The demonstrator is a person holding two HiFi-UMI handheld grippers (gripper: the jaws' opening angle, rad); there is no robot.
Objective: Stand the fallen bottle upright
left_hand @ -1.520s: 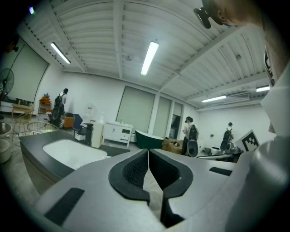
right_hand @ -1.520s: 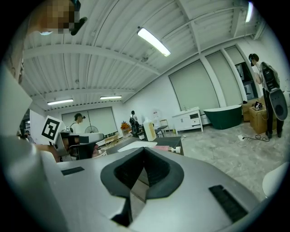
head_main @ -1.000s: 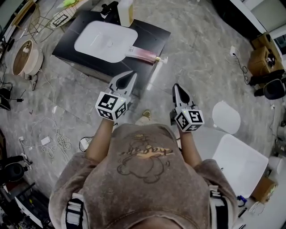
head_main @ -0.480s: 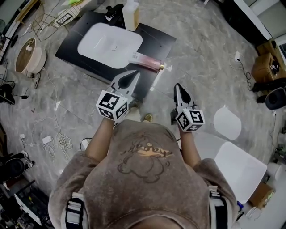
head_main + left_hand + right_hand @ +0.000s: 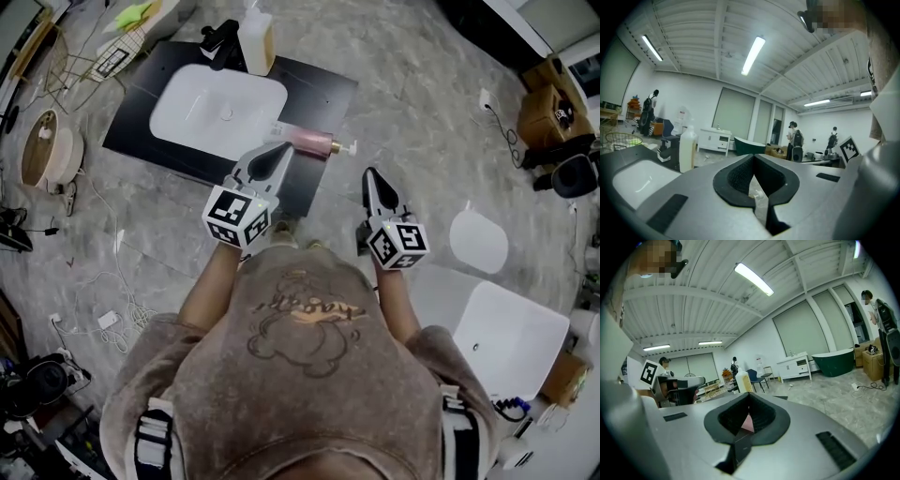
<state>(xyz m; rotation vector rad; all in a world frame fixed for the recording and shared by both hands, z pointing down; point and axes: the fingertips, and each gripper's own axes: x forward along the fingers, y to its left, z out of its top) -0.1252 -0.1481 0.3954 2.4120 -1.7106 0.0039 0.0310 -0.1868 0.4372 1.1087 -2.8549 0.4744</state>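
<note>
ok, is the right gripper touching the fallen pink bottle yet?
Apart. The head view shows a clear gap between the right gripper and the pump end of the fallen pink bottle.

I've stepped in: my left gripper [image 5: 280,152] now sits just beside the fallen pink bottle [image 5: 312,142], my right gripper [image 5: 372,176] nearer the black countertop [image 5: 323,86].
</note>
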